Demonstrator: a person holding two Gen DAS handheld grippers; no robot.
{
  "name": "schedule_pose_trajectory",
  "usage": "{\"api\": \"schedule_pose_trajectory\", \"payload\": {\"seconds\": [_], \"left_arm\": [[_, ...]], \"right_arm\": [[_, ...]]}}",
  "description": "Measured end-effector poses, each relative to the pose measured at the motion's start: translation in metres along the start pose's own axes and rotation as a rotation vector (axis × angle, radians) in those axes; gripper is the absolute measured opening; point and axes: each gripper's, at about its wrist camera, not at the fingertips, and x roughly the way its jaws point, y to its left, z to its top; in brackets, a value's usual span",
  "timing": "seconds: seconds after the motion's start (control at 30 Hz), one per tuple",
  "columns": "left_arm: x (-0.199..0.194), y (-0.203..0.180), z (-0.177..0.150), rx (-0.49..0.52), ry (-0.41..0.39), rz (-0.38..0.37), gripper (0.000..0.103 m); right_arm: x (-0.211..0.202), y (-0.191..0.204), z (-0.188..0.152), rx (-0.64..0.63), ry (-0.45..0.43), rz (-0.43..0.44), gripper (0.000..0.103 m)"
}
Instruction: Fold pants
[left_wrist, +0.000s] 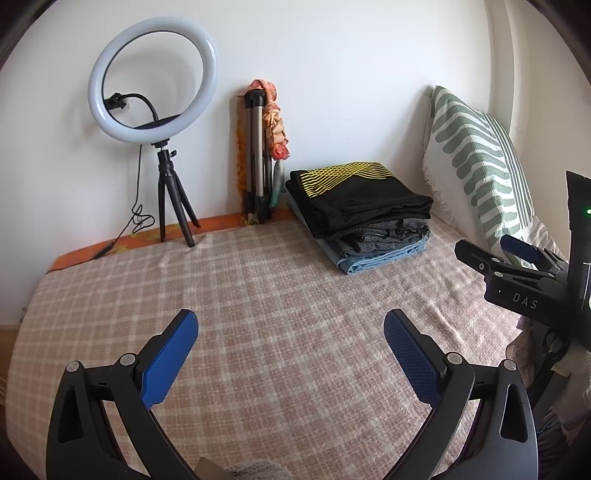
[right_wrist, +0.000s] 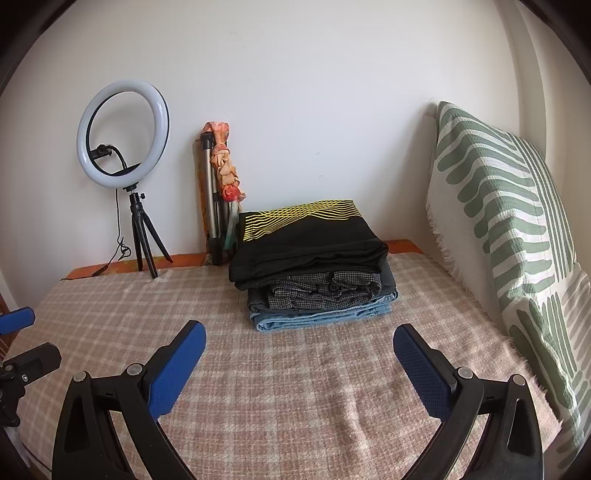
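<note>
A stack of folded pants (left_wrist: 360, 214) (right_wrist: 314, 266) lies at the back of the bed: black with yellow lines on top, grey check in the middle, light blue denim at the bottom. My left gripper (left_wrist: 290, 325) is open and empty above the checked blanket (left_wrist: 258, 295), well in front of the stack. My right gripper (right_wrist: 299, 338) is open and empty, just in front of the stack. The right gripper also shows in the left wrist view (left_wrist: 491, 249). The left gripper shows at the left edge of the right wrist view (right_wrist: 18, 332).
A ring light on a small tripod (left_wrist: 151, 96) (right_wrist: 123, 136) stands at the back left. A folded tripod with a cloth (left_wrist: 258, 155) (right_wrist: 218, 192) leans on the wall. A green-striped pillow (left_wrist: 480, 162) (right_wrist: 517, 229) stands along the right.
</note>
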Motion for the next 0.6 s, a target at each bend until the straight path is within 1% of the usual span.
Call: {"api": "schedule_pose_trajectory", "payload": {"seconds": [0.6], "left_arm": [[0.0002, -0.0029, -0.0002, 0.002, 0.002, -0.004, 0.101]], "right_arm": [[0.0017, -0.0006, -0.0018, 0.008, 0.007, 0.007, 0.103]]}}
